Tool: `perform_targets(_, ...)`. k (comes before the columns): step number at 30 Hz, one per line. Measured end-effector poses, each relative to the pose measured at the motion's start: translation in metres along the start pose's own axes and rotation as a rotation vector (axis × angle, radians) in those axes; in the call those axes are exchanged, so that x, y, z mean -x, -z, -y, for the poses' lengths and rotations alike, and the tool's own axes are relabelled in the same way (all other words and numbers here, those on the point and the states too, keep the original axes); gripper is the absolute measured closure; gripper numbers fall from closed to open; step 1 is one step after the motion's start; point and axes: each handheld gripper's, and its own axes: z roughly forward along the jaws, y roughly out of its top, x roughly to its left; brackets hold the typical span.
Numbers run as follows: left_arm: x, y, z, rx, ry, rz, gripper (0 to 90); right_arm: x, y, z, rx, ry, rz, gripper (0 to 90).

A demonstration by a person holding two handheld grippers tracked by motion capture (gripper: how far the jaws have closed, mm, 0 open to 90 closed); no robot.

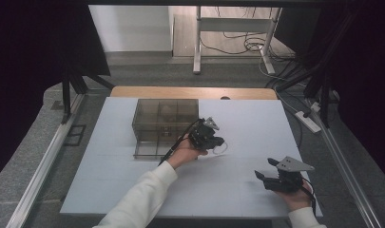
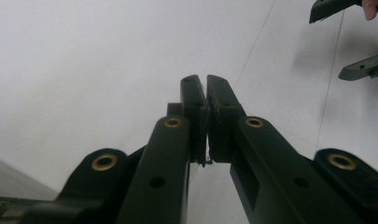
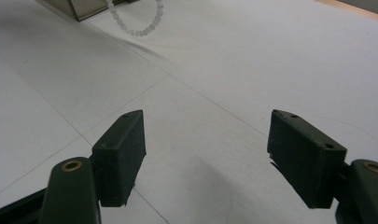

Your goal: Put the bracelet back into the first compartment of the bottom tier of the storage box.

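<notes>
A loop of white beads, a bracelet [image 1: 225,149], hangs just above the white table from the tips of my left gripper [image 1: 221,142], right of the box. In the left gripper view that gripper [image 2: 206,82] has its jaws pressed together with a thin strand caught between the pads. The right gripper view shows the bead loop [image 3: 139,33] at the top. My right gripper [image 1: 265,168] rests low at the table's front right, open with nothing between its pads [image 3: 205,135], apart from the bracelet. The left gripper view also catches it far off [image 2: 326,46].
A smoky translucent box [image 1: 164,126] with several compartments stands at the back middle of the white board [image 1: 109,190]; its corner [image 3: 86,5] shows in the right gripper view. A wooden strip [image 1: 190,92] runs behind the board. Metal rails flank the table.
</notes>
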Motion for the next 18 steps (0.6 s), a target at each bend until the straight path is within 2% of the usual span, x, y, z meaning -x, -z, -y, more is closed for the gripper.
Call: perform_targets(18, -0.005, 0.023, 0.007, 0.039, 0.021, 0.005, 86.6, 0.001, -0.001, 0.001, -0.003, -0.006, -0.002, 27.3)
